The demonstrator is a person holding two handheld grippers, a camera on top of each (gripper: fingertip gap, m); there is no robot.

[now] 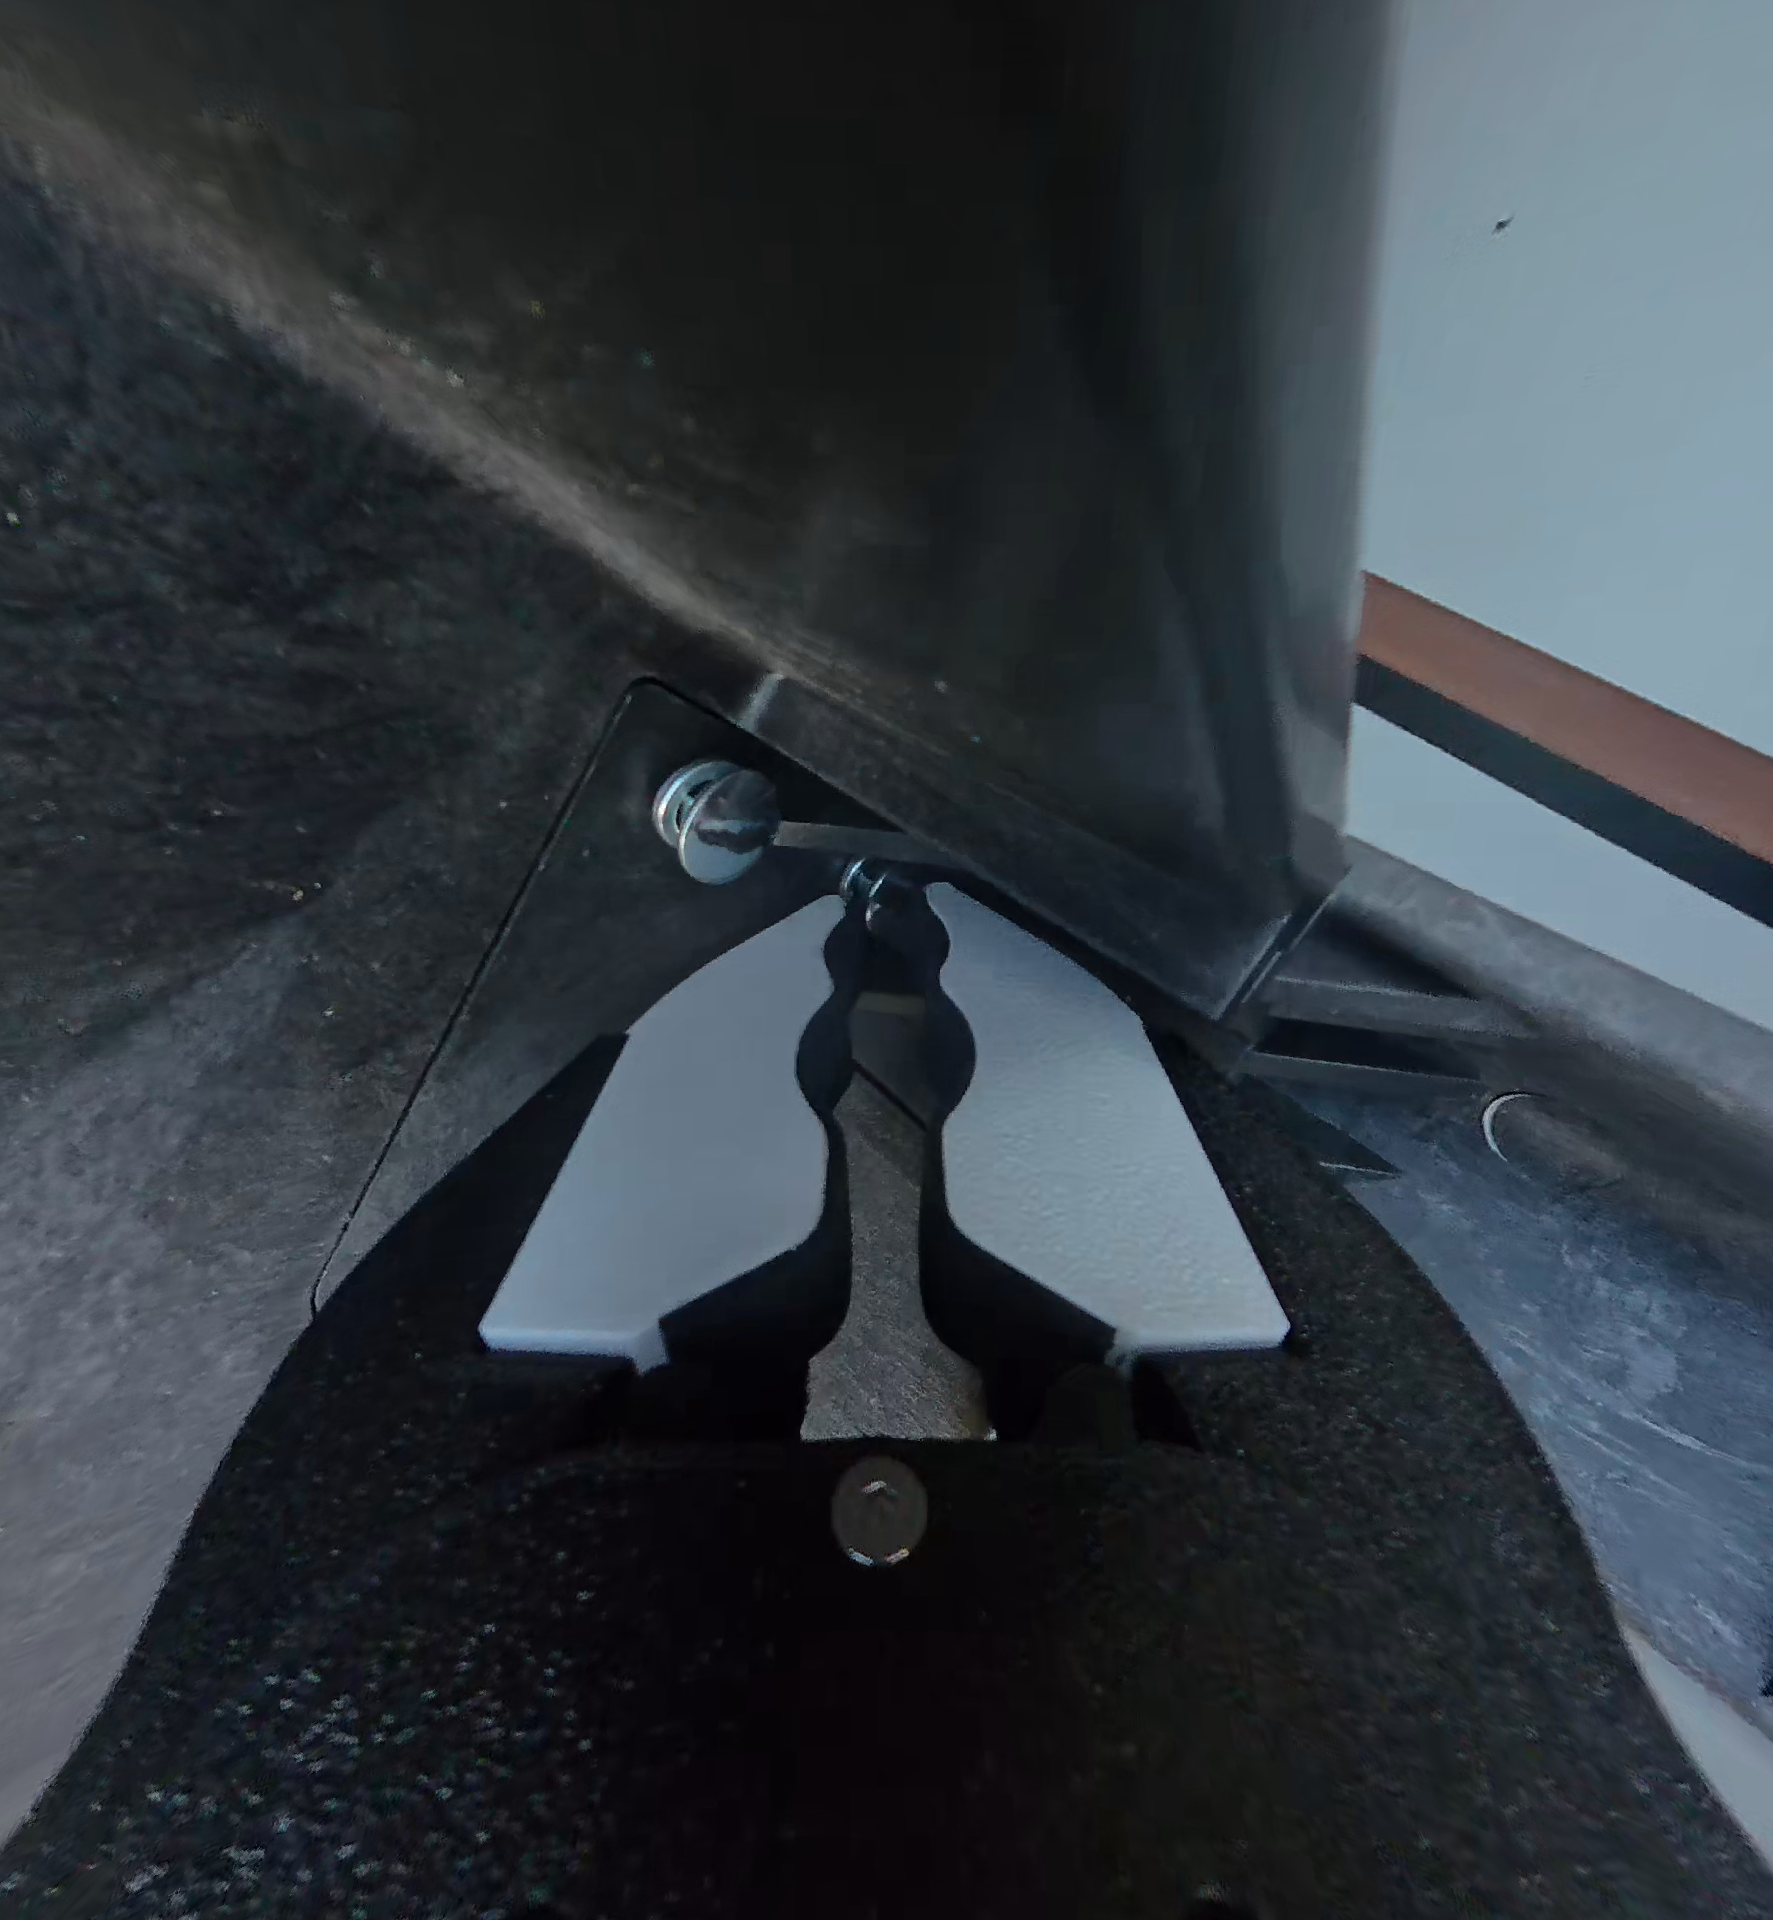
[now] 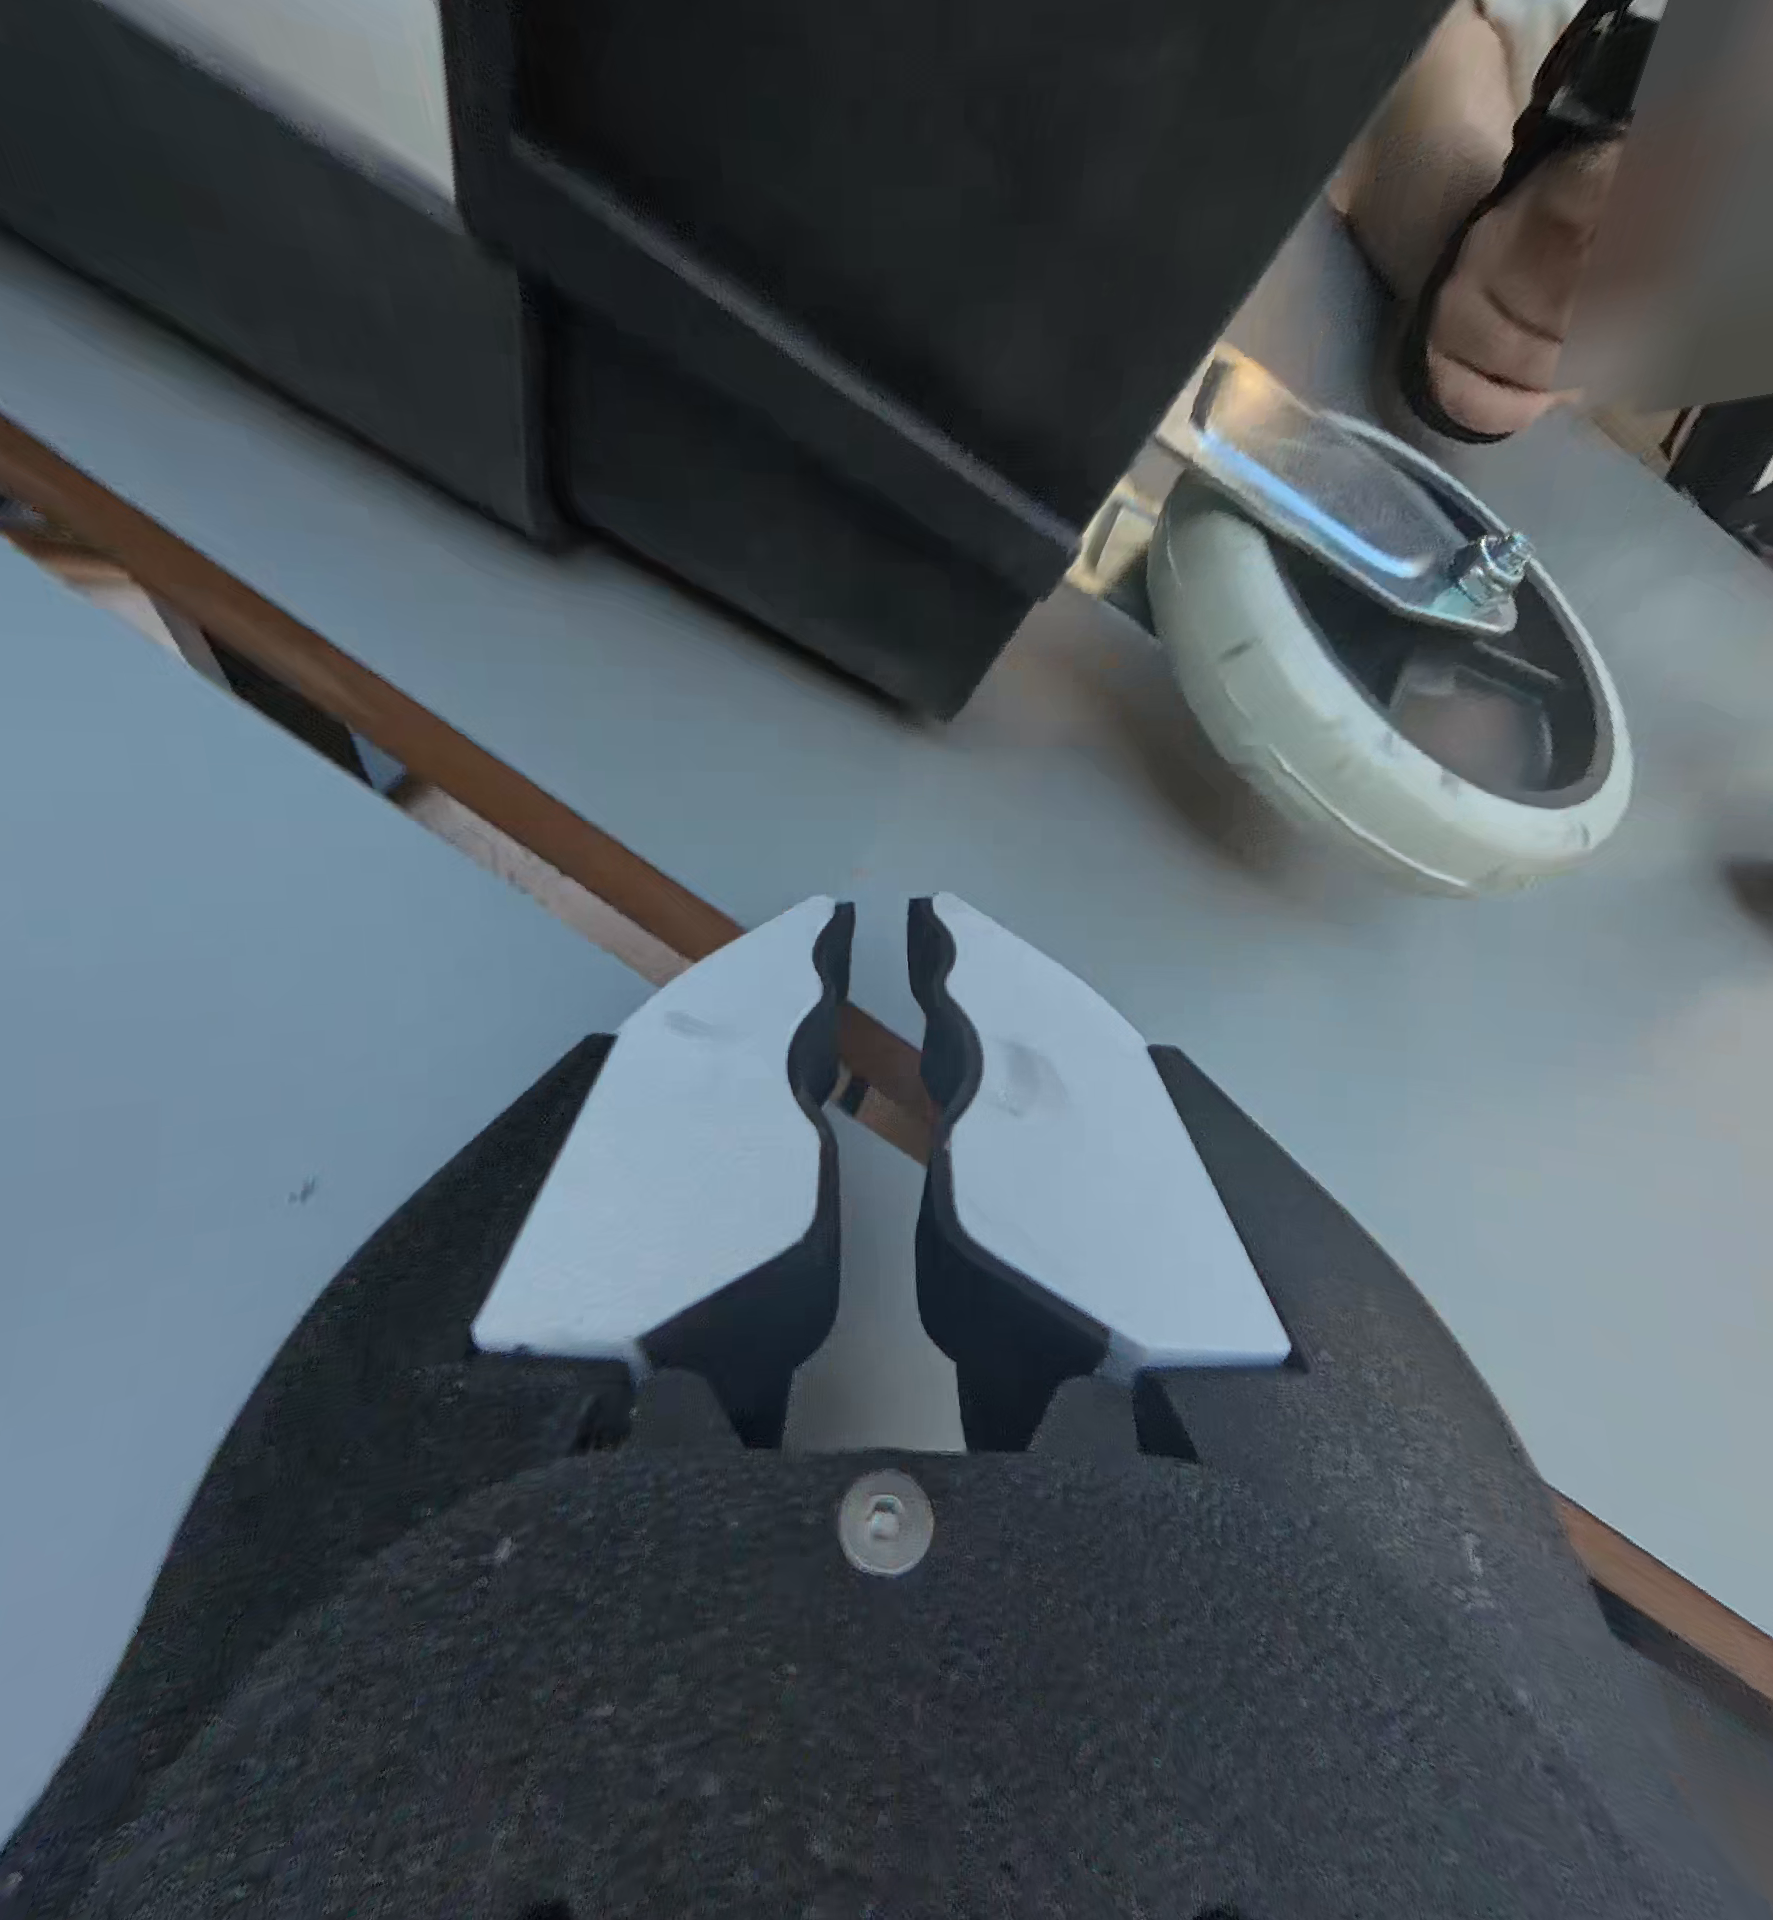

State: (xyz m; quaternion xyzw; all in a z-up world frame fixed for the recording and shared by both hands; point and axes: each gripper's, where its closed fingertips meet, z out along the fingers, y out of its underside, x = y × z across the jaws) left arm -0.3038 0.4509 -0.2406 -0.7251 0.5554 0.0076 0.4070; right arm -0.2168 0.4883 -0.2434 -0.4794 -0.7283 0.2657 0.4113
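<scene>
Black steel plate (image 1: 508, 987) lies under and ahead-left of the left gripper (image 1: 880, 902). Jaws nearly together. A small bolt (image 1: 866, 891) sits right at their tips, a dark pad on either side of it; they look clamped on it. The bolt head is dark against dark pads, so contact is hard to read sharply. Just ahead-left of the tips a larger shiny bolt with washer (image 1: 710, 821) stands out of the same plate, near the small one but apart from it. Beyond the tips rises a black post (image 1: 965, 416), its foot meeting the plate. Rough dark grey surface (image 1: 134, 623) off to the left. A brown wood strip (image 1: 1588, 727) runs far right of the jaws.

Right gripper (image 2: 880, 909): jaws parted by a narrow slot, nothing in it, only pale grey floor (image 2: 1069, 831) showing through. Wood strip (image 2: 394, 707) crosses beneath, from ahead-left back under the fingers. Grey caster wheel (image 2: 1360, 748) with metal bracket lies ahead-right, well apart from the tips. Black cabinet (image 2: 809, 312) stands farther ahead. A person's sandalled foot (image 2: 1495, 312) shows beyond the wheel.
</scene>
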